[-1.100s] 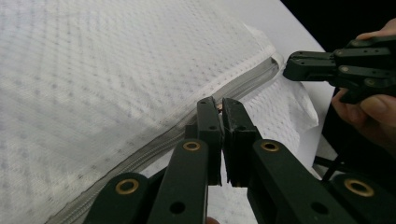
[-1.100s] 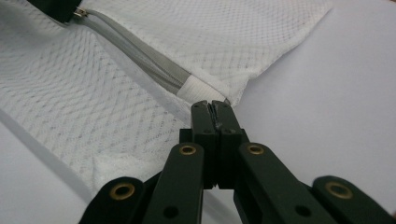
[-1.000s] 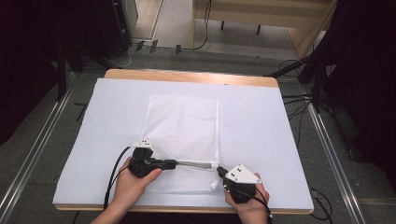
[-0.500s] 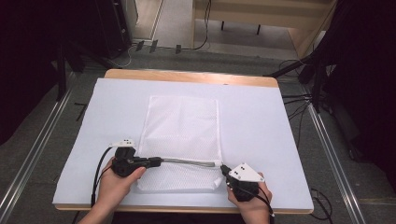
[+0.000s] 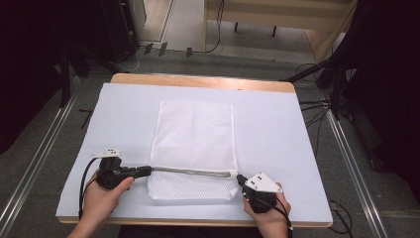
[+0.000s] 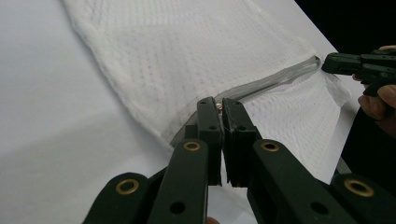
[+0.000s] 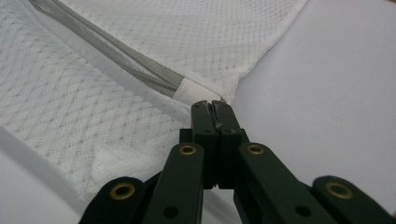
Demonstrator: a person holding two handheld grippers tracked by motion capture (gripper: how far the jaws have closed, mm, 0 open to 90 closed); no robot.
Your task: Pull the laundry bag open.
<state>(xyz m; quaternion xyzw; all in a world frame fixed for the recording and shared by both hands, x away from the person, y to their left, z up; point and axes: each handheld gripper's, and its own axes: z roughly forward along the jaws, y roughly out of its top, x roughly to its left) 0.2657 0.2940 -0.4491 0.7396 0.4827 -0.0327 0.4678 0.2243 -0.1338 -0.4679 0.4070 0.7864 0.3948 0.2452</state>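
- White mesh bag (image 5: 193,144) lies flat mid-table, long side running away from the person, on a white sheet (image 5: 277,129) over the table (image 5: 198,81).
- Left hand (image 5: 101,196) at near-left, holding left gripper (image 5: 146,171), which points right at the bag's left edge.
- Left gripper view: jaws pressed nearly together, pinching a small metal zip pull (image 6: 218,106) at the bag's left edge; mesh edge just beside the tips.
- Grey zip (image 5: 193,171) runs across the bag near its near end, left edge to right edge, looks drawn taut and straight between the two grippers.
- Left gripper view shows the zip (image 6: 275,79) leading off to the far gripper at top right.
- Short strip of bag lies between the zip and the near edge of the sheet.
- Right gripper (image 5: 239,179) at the bag's near-right corner, pointing left; grey plate on top; right hand (image 5: 267,208) under it.
- Right gripper view: jaws pressed tight together, pinching the bag's fabric at the zip end, just beside a white tab (image 7: 189,91) that caps the zip (image 7: 116,51).
- Floor (image 5: 39,148) with cables and metal rails either side of the table.
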